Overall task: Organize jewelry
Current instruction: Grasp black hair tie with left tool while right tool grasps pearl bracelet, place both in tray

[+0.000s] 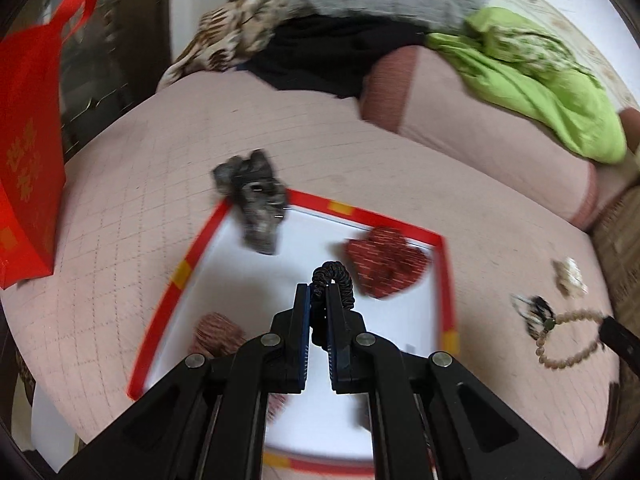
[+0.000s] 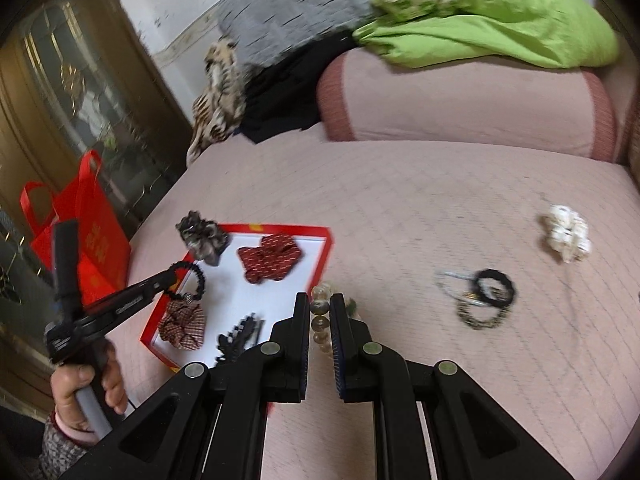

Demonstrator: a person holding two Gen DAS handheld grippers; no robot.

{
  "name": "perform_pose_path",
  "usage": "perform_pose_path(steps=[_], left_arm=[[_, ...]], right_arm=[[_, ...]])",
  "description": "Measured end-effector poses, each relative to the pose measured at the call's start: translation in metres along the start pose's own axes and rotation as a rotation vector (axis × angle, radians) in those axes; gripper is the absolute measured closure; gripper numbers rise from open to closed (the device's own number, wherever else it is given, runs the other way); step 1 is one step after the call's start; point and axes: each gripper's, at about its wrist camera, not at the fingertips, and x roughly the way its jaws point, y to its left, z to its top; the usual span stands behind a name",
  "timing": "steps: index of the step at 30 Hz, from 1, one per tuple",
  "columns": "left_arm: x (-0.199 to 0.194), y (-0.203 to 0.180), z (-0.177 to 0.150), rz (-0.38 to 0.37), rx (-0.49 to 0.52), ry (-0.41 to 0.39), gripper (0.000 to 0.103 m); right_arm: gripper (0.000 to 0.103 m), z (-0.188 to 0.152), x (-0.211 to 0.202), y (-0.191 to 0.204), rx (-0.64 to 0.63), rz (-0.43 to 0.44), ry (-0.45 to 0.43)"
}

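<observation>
Black coiled hair tie [image 1: 334, 280] pinched in left gripper [image 1: 319, 294] above red-rimmed tray [image 1: 180, 276]; right gripper [image 2: 320, 308] clamps bead bracelet [image 2: 320, 322] near tray's right edge. Risk: thin pinches slip, items drop outside.

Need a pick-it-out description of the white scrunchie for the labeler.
Start at the pink quilted sofa seat, then look to the side away from the red-rimmed tray, past the tangle of black hair ties. The white scrunchie lies alone there, nearer the bolster. It is the only pale, cream-coloured ruffled piece; the other scrunchies are grey, red or plaid and sit at the tray.
</observation>
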Motion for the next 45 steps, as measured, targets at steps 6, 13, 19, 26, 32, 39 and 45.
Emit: perform_pose_path(steps=[6, 13, 19, 26, 32, 39, 45], left_arm=[[0.042, 0.036, 0.011, 0.05, -0.052, 0.046, 0.096], [0.079, 0.063, 0.018, 0.06, -0.101, 0.121, 0.096], [0.096, 0.073, 0.019, 0.09, -0.123, 0.14, 0.095], [0.097, 0.076, 0.019, 0.068, -0.152, 0.137, 0.093], [0.088, 0.071, 0.02, 0.044, -0.149, 0.101, 0.072], [0.077, 0.059, 0.021, 0.047, -0.111, 0.072, 0.07], [0.066, 0.053, 0.017, 0.074, -0.072, 0.043, 0.063]], right_arm=[[0.092, 0.016, 0.051, 0.046, -0.05, 0.045, 0.067], [0.092, 0.025, 0.115, 0.111, -0.117, 0.097, 0.138], [0.092, 0.016, 0.162, 0.132, -0.122, 0.121, 0.198], [0.091, 0.001, 0.186, 0.102, -0.088, 0.042, 0.25], [0.09, 0.001, 0.181, 0.095, -0.096, 0.034, 0.244], [0.076, 0.002, 0.166, 0.099, -0.134, 0.004, 0.213], [0.069, -0.002, 0.14, 0.088, -0.138, -0.027, 0.179]])
